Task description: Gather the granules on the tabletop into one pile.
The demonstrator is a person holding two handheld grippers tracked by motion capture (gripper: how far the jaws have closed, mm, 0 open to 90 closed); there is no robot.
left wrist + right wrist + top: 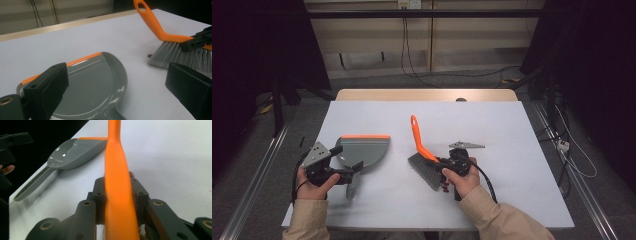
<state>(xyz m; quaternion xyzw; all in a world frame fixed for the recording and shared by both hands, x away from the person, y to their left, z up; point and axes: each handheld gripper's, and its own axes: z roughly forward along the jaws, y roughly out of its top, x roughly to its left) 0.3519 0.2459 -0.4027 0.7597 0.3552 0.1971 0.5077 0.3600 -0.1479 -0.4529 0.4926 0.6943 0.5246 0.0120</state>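
The right gripper [451, 162] is clenched on the orange plastic back of the hand brush with grey bristles [424, 155]; in the right gripper view the jaws pinch the orange handle [117, 185] from both sides. The brush sits tilted, bristles [424, 170] down on the pale grey worktop [502, 130], loop end pointing away from the person. A few small dark red bits [443, 188] lie just beside the bristles, near the person's edge.

The left gripper [339, 175] sits at the grey plastic dustpan with an orange lip strip [364, 150]. In the left gripper view its jaws stand wide w/ the pan's bowl [95, 85] between them and not visibly pressed, so it reads as released; whether a pad touches the pan handle [353, 185] can't be told.

Risks, as a judgement:
- Pan unheld: if the brush pushes debris into it, the pan prob. slides away and the bits go under the lip.
- The grip is on a smooth, tapering handle, so side load from sweeping could let the brush twist or slip in the jaws.
- The bits are close to the worktop's front edge; a stroke in the wrong direction flicks them off onto the floor.
- Pan and bits are well apart, so a long sweep would scatter the bits.
- The pan's lip faces away from the bits, so it needs turning first.
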